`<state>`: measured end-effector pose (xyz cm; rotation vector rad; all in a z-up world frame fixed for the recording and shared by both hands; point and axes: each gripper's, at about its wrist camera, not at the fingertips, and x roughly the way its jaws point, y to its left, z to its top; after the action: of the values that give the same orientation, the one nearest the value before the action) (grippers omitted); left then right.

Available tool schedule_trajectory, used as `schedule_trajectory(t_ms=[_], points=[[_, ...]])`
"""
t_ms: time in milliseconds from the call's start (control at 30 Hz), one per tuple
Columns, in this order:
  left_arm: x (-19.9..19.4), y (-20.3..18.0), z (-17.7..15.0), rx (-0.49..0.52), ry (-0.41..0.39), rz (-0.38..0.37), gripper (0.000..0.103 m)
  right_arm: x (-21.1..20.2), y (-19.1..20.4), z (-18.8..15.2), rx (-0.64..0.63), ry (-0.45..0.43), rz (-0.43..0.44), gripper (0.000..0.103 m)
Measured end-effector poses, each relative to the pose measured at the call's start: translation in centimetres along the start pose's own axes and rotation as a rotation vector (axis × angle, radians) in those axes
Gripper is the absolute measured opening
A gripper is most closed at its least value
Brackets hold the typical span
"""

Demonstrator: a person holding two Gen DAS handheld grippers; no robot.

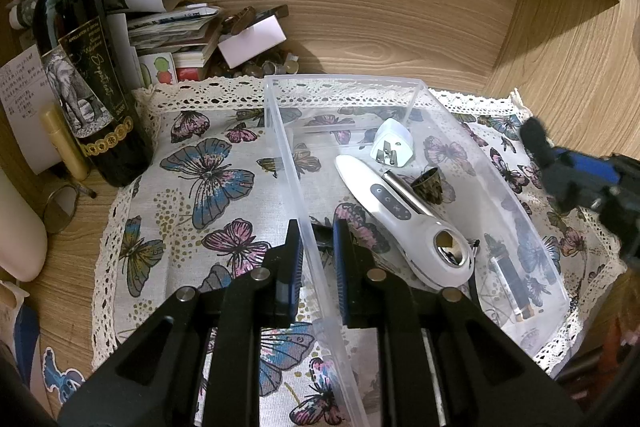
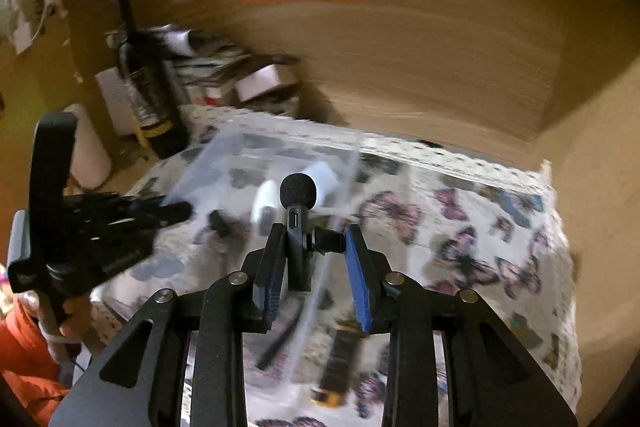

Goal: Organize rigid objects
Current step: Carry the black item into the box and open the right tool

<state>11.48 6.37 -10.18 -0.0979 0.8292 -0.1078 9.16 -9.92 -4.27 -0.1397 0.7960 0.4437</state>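
A clear plastic bin sits on a butterfly-print cloth. Inside lie a white handheld device, a white plug adapter, a small dark cup and a thin dark stick. My left gripper straddles the bin's left wall, fingers close on either side of it. My right gripper holds a small black microphone with a foam head, above the blurred bin. The microphone and right gripper show at the right edge of the left wrist view.
A dark wine bottle stands at the left with a cream tube, papers and boxes behind. Wooden walls close the back and right. A dark stick with a yellow end lies on the cloth.
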Motion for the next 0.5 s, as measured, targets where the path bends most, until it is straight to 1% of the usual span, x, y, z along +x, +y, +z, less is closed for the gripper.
schedule_trajectory(t_ms=[100, 233, 367, 500], points=[[-0.1, 0.0, 0.0, 0.0, 0.0, 0.0, 0.014, 1.5, 1.7, 0.1, -0.048, 0.033, 0.038, 0.027], [-0.1, 0.1, 0.0, -0.001, -0.001, -0.002, 0.014, 3.8, 3.5, -0.2, -0.09, 0.1, 0.081, 0.027], [-0.1, 0.0, 0.0, -0.001, -0.001, -0.001, 0.014, 5.5, 4.7, -0.5, -0.116, 0.154, 0.112, 0.027], [-0.1, 0.0, 0.0, -0.002, 0.001, -0.002, 0.014, 6.4, 5.3, -0.7, -0.125, 0.187, 0.129, 0.027]])
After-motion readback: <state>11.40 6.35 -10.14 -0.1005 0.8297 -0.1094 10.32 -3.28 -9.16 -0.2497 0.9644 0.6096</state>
